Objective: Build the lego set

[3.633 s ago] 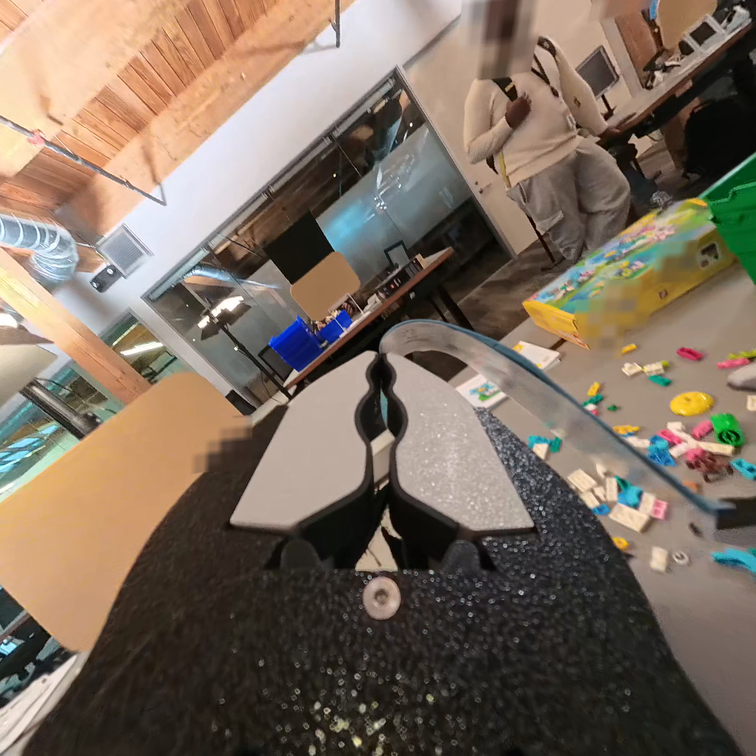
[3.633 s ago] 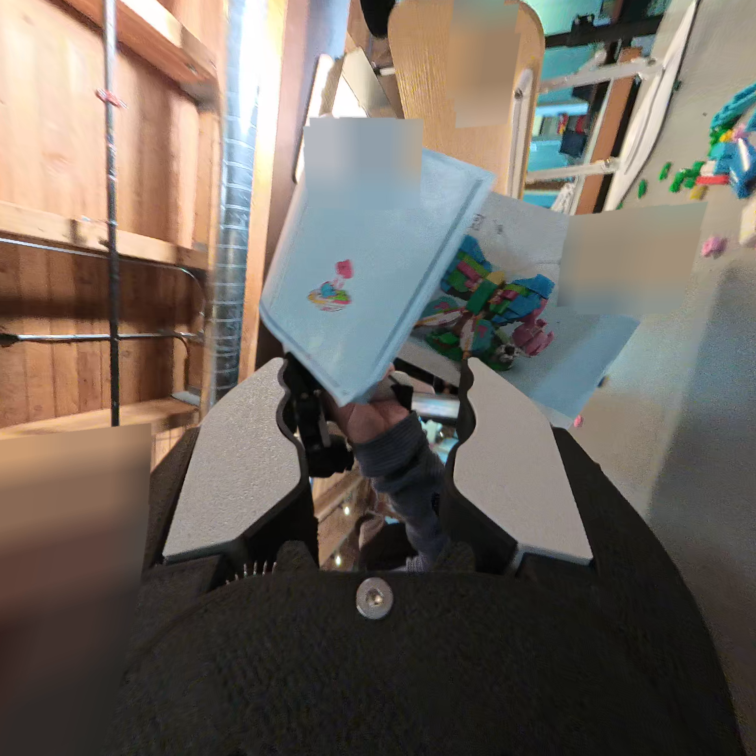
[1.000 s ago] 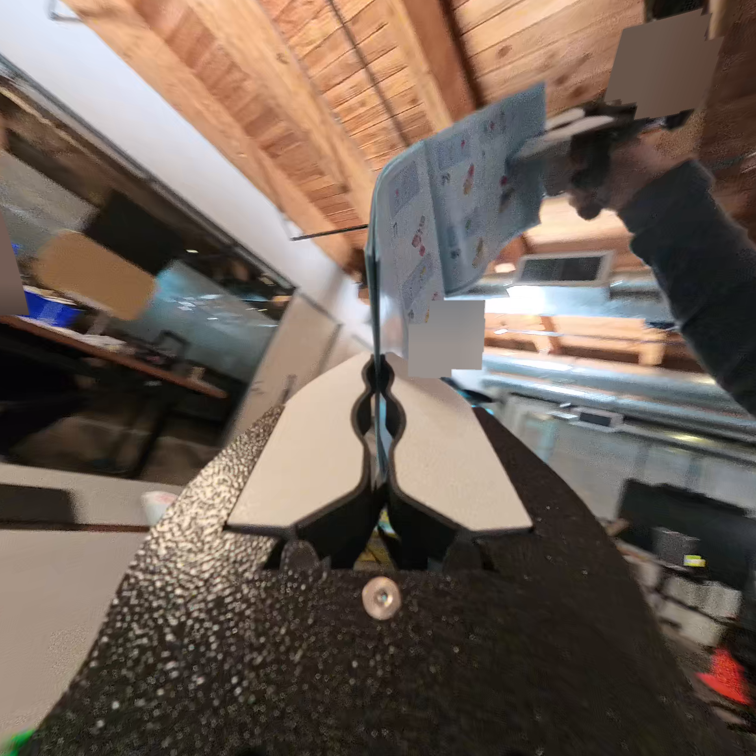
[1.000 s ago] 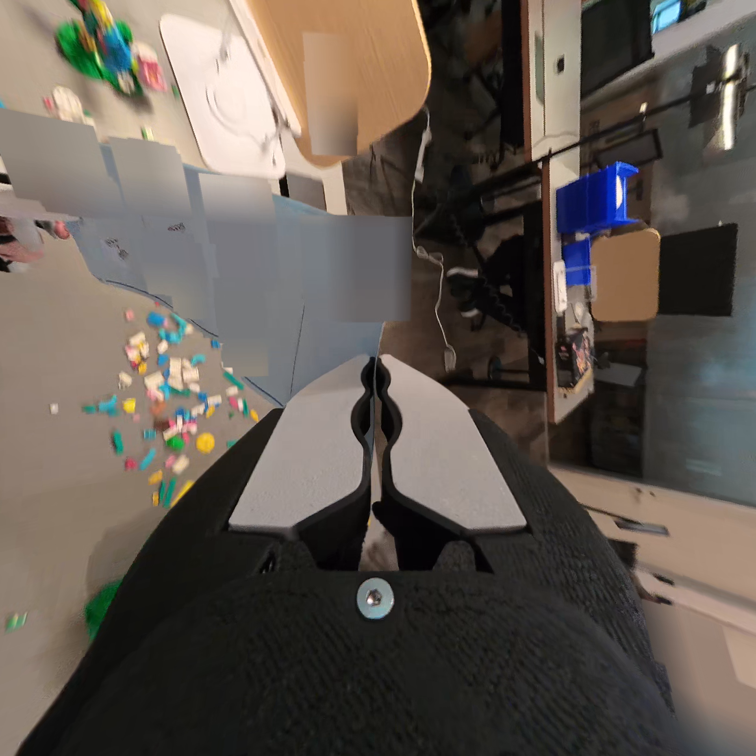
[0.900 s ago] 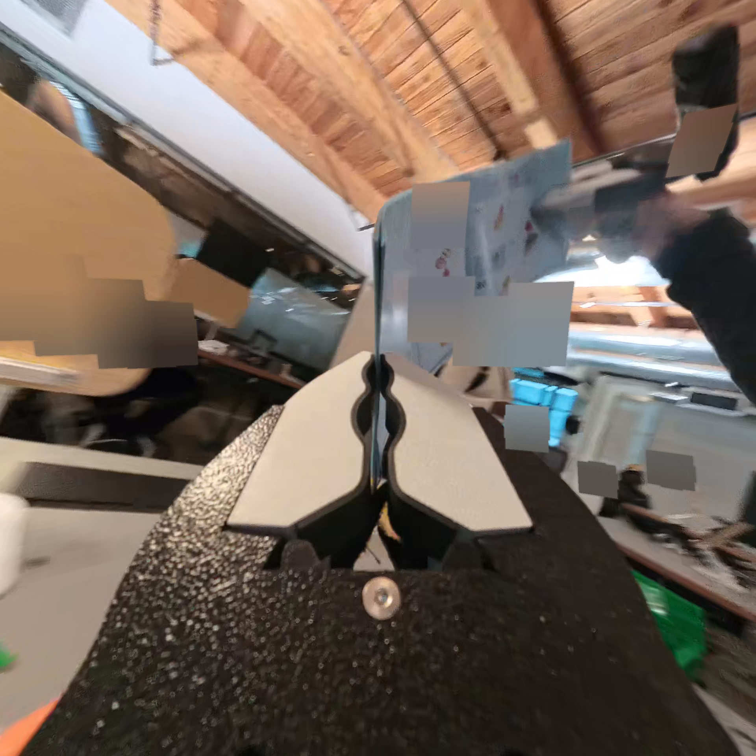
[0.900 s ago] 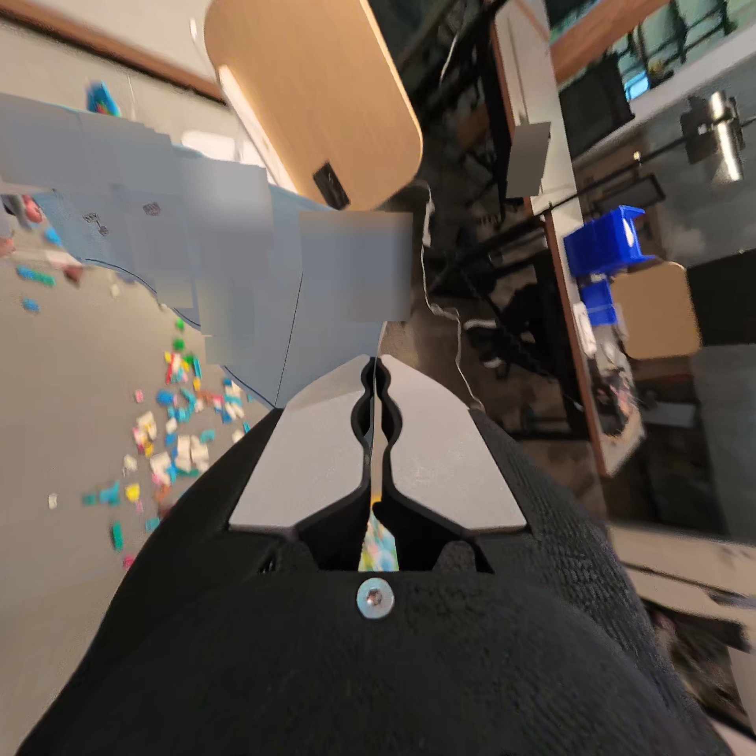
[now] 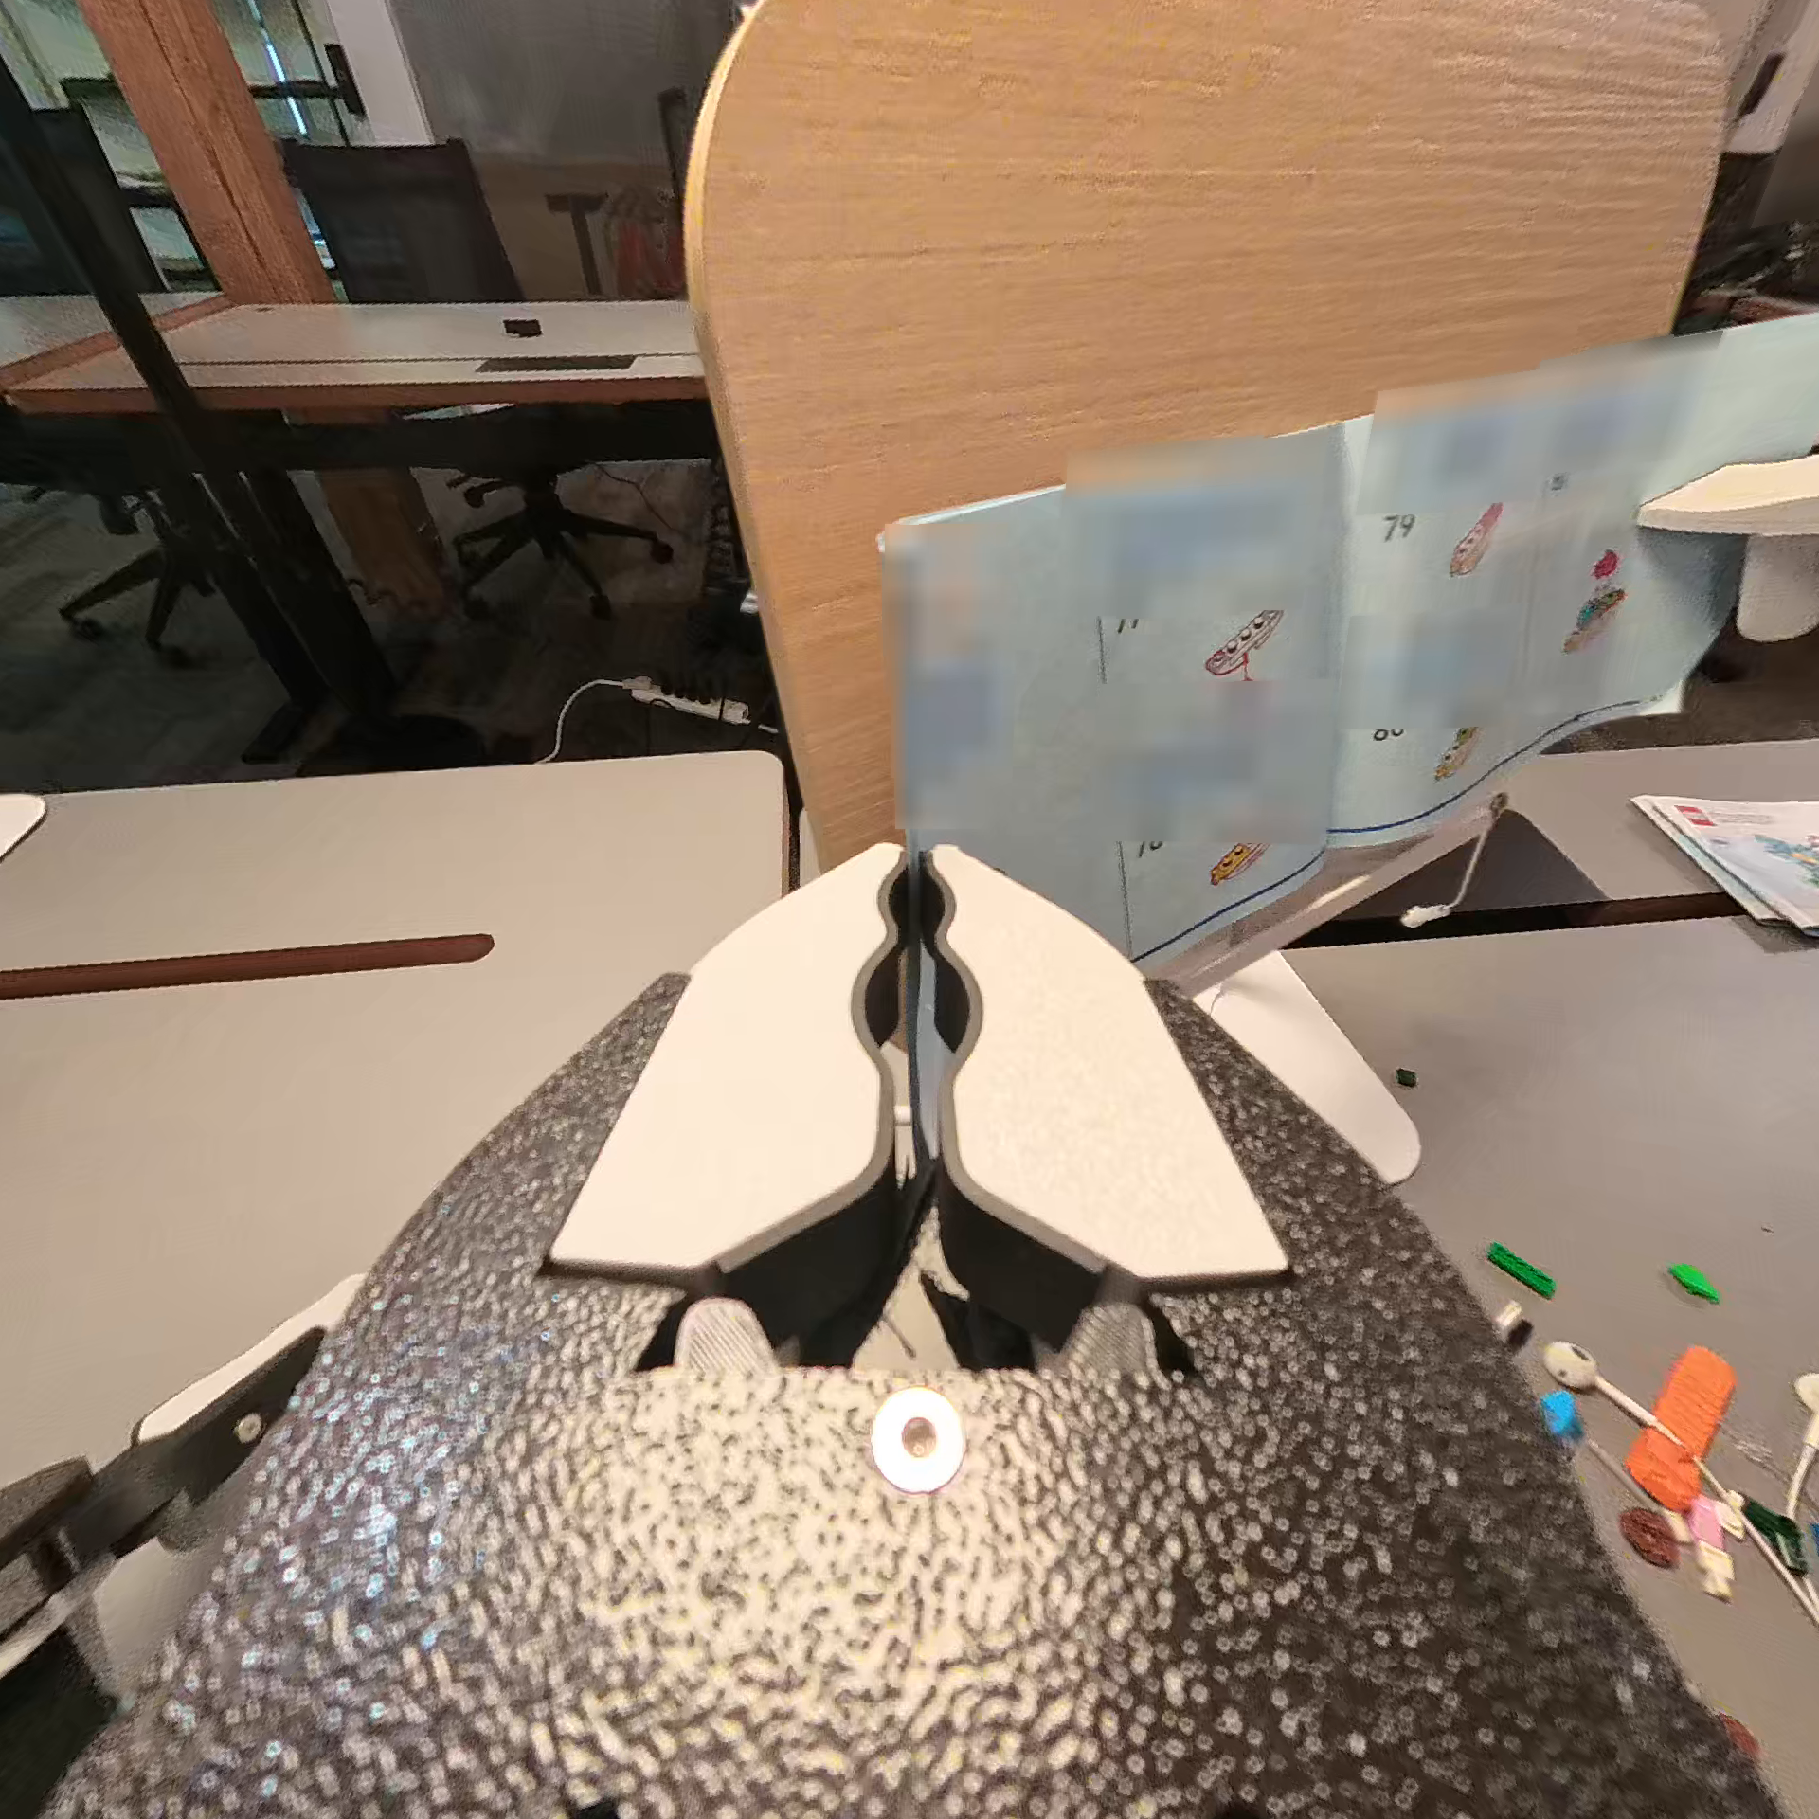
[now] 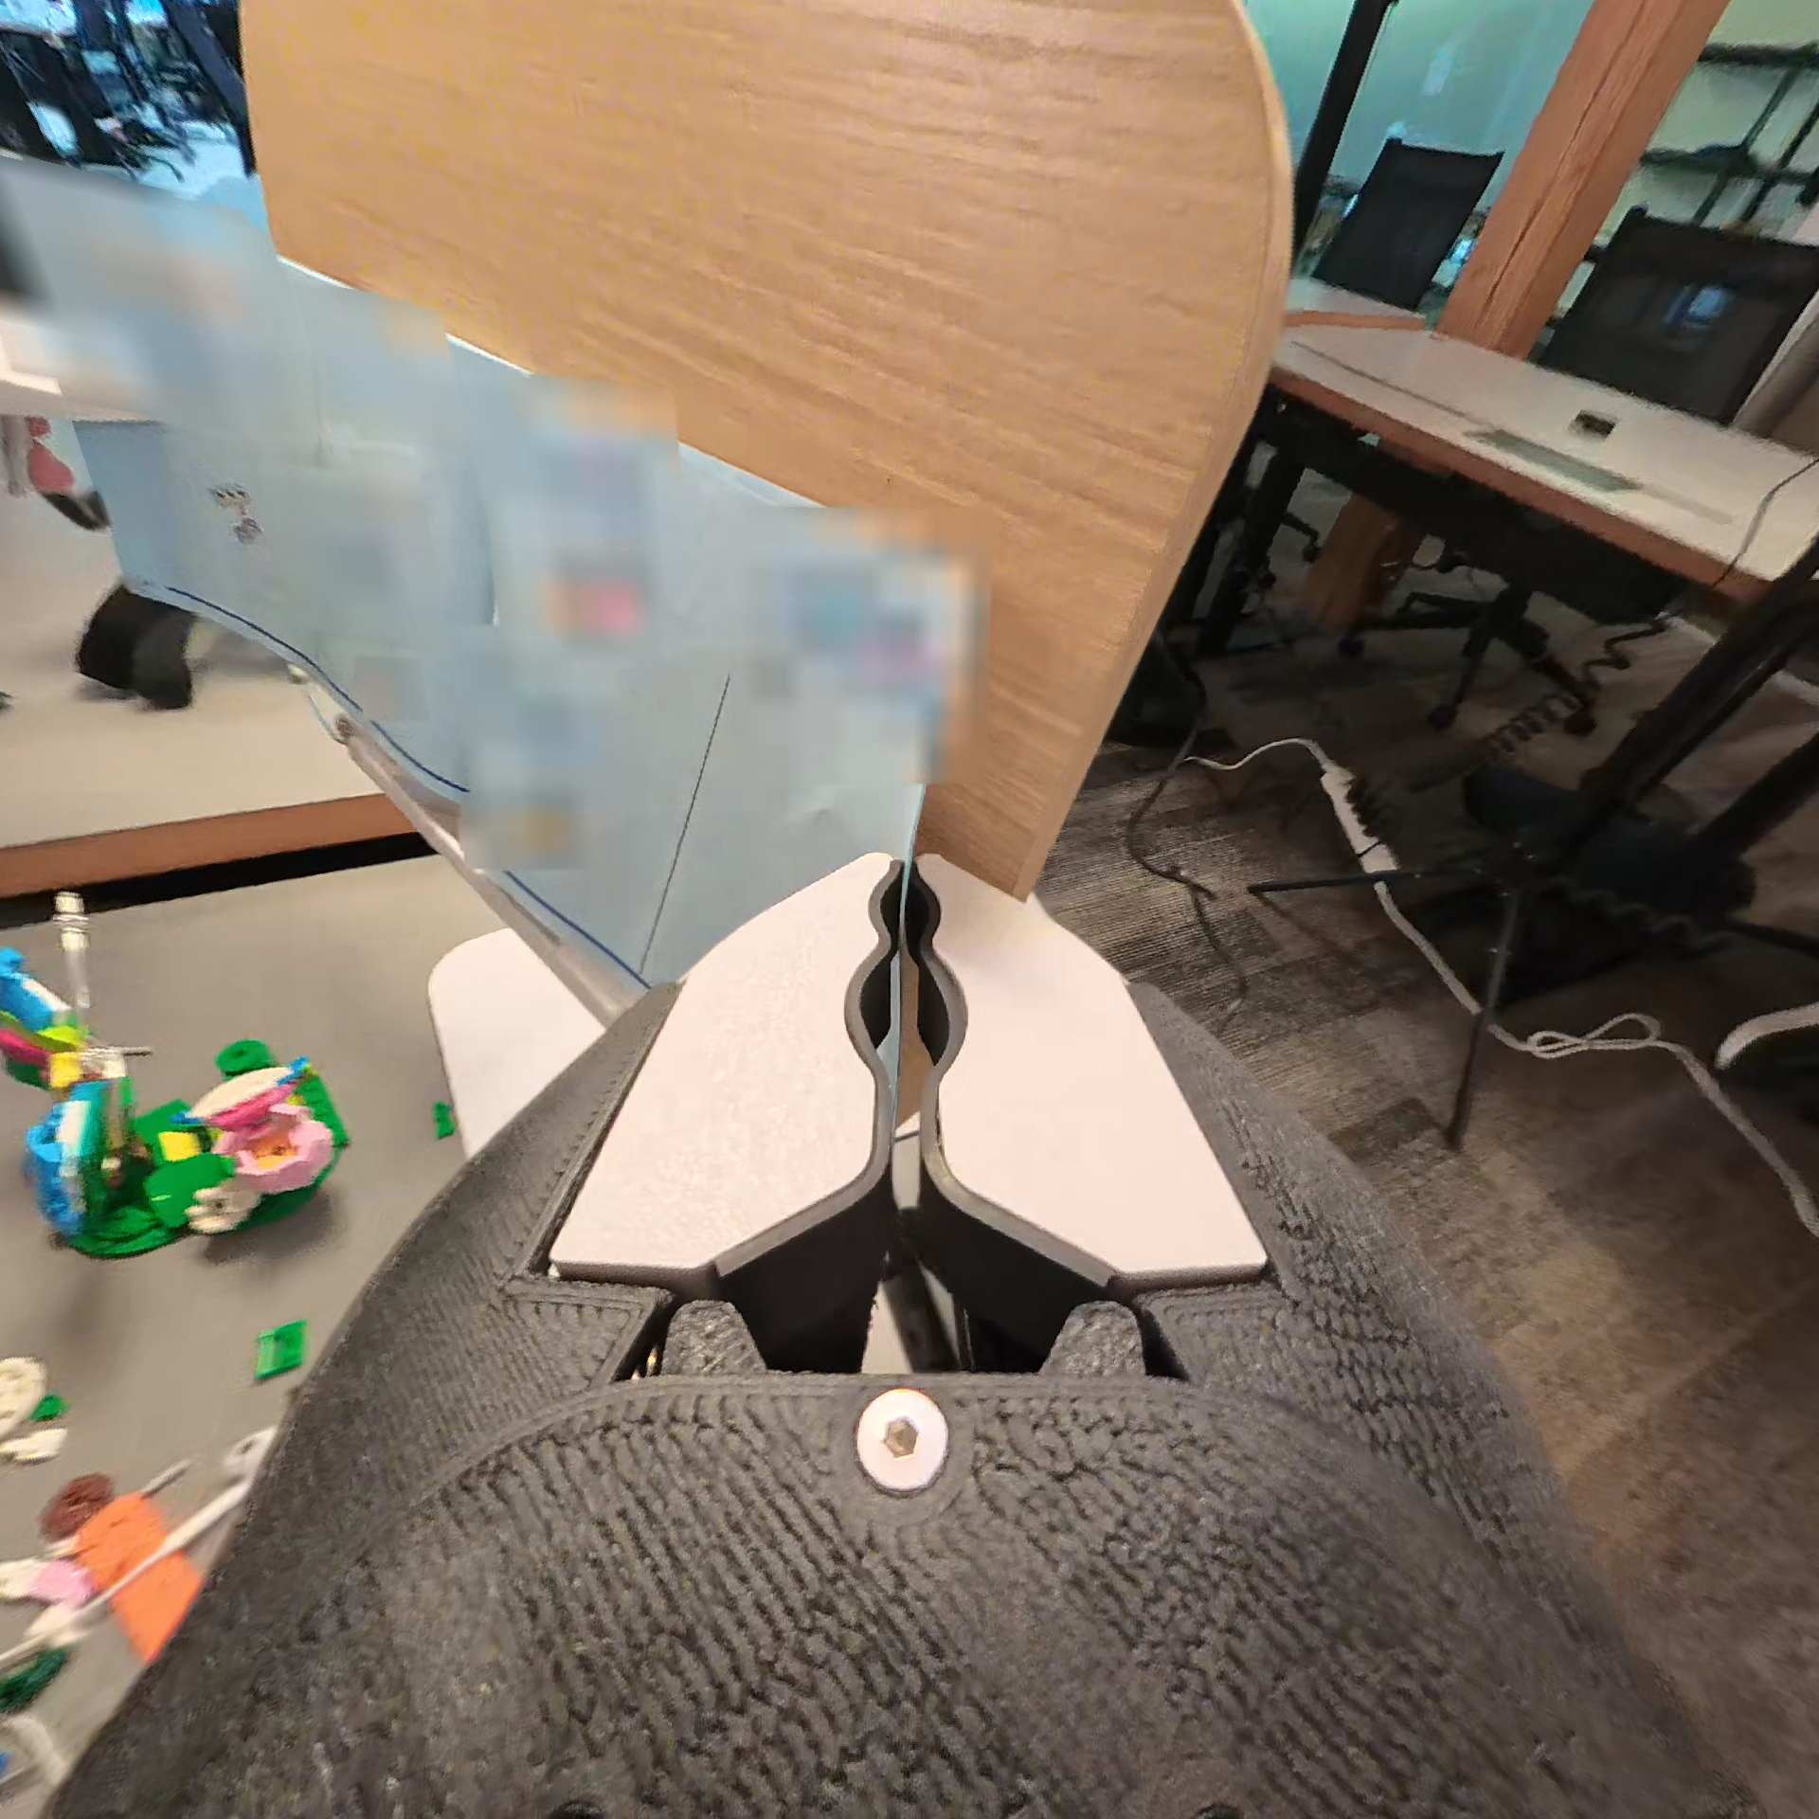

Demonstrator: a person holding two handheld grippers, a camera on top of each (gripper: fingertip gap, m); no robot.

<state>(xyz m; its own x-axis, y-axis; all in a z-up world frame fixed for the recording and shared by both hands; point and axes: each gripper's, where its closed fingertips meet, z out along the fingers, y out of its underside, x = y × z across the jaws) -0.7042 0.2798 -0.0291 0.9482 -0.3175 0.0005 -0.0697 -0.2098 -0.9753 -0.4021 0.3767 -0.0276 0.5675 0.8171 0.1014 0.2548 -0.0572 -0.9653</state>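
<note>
Both grippers hold one light blue instruction booklet, spread open between them, just above the grey table. My left gripper is shut on its left edge, and the booklet stretches away to the right. My right gripper is shut on its right edge, and the booklet stretches away to the left. The booklet's lower edge hangs over a white stand with a metal arm. A partly built green, pink and blue lego model stands on the table left of the right gripper.
A wooden chair back rises right behind the booklet. Loose lego pieces and an orange piece lie at the left gripper's right. A second booklet lies far right. Desks, office chairs and floor cables are beyond. Some 30 cm of space lies between my two pairs of fingers. The orange piece is about 35 cm from my right fingertips. The right camera catches it too, in the right wrist view.
Both grippers have swung down from pointing at the ceiling and room to table level, with the booklet between them. The right gripper, open 3.6 s ago, has closed on the booklet.
</note>
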